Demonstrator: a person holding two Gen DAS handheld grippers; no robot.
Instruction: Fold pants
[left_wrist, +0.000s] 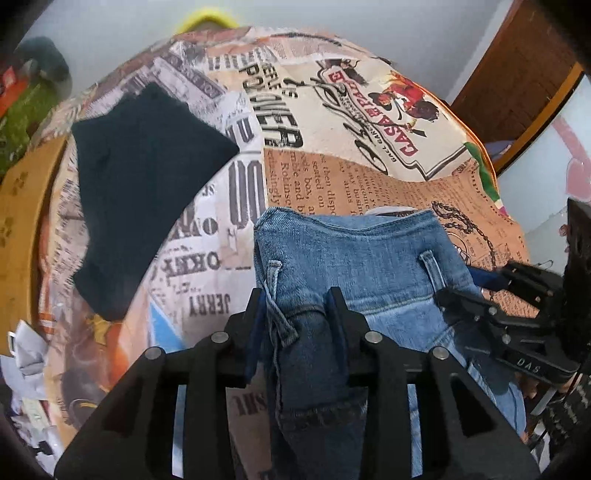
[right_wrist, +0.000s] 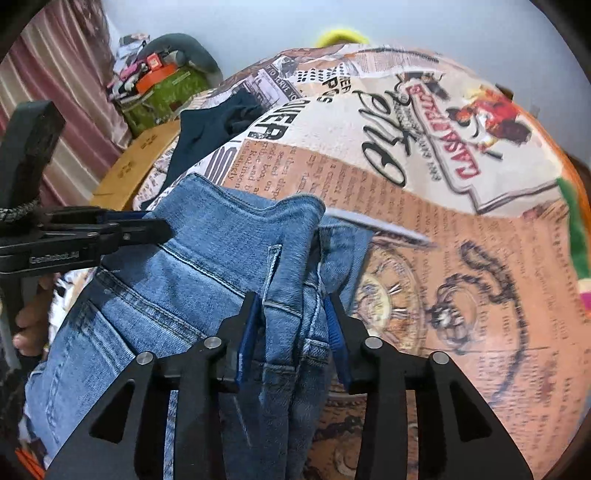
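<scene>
From the left wrist, the left tool (left_wrist: 297, 306) was clenched on a bunched fold of the jeans (left_wrist: 354, 266) at the waistband's left end, beside a belt loop. The waistband stood raised over the newsprint-patterned worktop (left_wrist: 351, 173), with the rest of the denim trailing down towards the near edge. The right tool (left_wrist: 476, 291) reached the same waistband from the right; whether it was gripping could not be told from this side. A dark garment (left_wrist: 140, 184) lay to the far left, well apart from the jeans.

From the right wrist, the right tool (right_wrist: 295, 314) was grasping a gathered fold of the jeans (right_wrist: 207, 251) at the waistband's right end, and the left tool (right_wrist: 147, 225) met the band at the left.

Judging by this, the fold was at an early stage: the waist was gripped at both ends, but the legs were not yet laid flat or doubled over.
</scene>
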